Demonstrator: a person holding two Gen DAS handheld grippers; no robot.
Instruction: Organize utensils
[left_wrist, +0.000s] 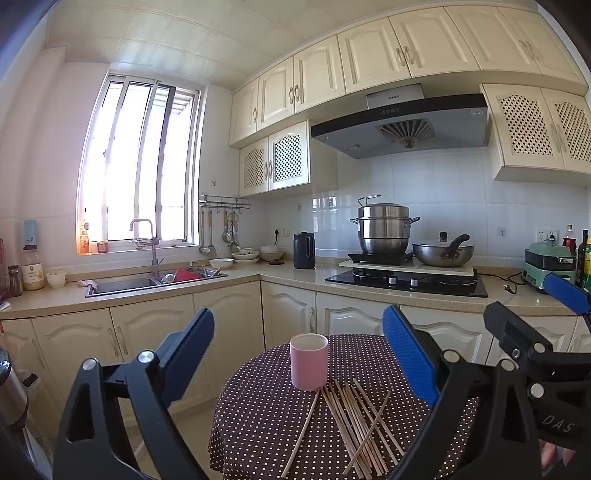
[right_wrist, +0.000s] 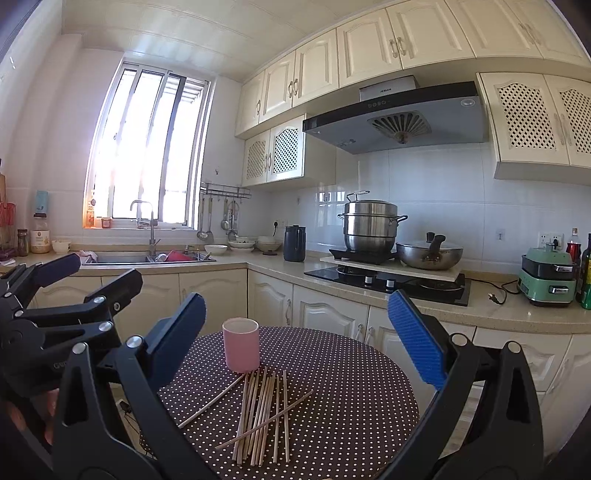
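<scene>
Kitchen, round polka-dot worktop with pink cup upright and loose chopsticks scattered just in front; left gripper and right gripper both spread wide, empty, above it.

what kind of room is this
A home kitchen, it seems: a sink under the window, a hob with a steamer pot below a range hood, and cream cabinets all round.

Black claws; blue ribbed pads
</scene>
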